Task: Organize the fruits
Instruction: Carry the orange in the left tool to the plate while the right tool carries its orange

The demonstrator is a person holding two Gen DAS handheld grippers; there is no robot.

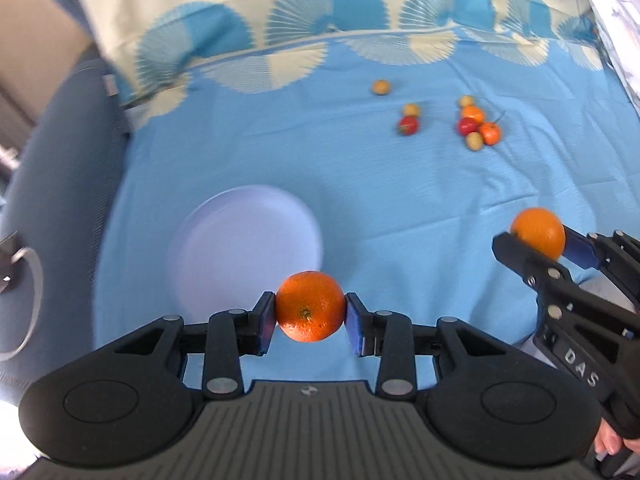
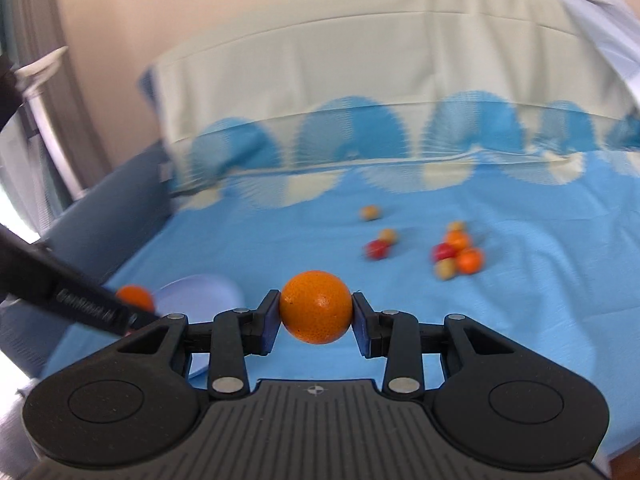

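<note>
We see each black two-finger gripper — left (image 1: 310,318), right (image 2: 316,314) — pinching a round orange (image 1: 310,306) (image 2: 316,306) above the blue cloth's (image 1: 400,200) near edge — smooth rinds may slip free.

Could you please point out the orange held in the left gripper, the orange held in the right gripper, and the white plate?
left gripper's orange (image 1: 310,306), left wrist view, front face by the stem dimple.
right gripper's orange (image 2: 316,307), right wrist view, centre of peel.
white plate (image 1: 240,240), left wrist view, bare middle.
</note>
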